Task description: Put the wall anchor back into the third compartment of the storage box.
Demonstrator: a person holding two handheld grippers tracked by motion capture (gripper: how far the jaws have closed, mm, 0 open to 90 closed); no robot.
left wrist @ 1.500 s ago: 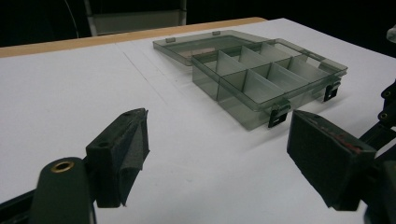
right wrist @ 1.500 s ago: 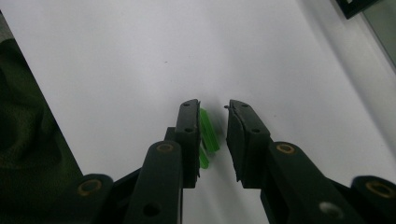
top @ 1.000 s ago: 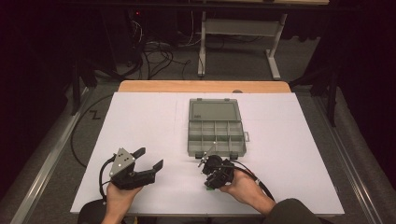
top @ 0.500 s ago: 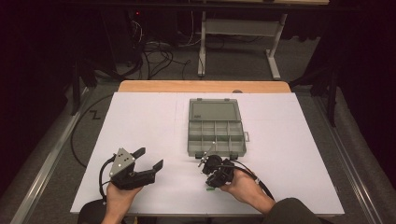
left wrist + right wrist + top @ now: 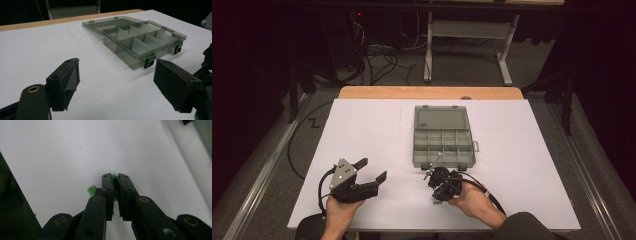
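A white table (image 5: 362,130) bears an open, smoky-grey plastic compartment box (image 5: 443,142). The left gripper (image 5: 373,171) hovers with jaws wide. The right gripper (image 5: 115,181), its jaws just closing, pinches a small bright-green piece (image 5: 91,190), mostly hidden, perhaps plastic, beside the box's near edge.

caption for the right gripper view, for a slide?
Right gripper shut on a green piece over the white table.
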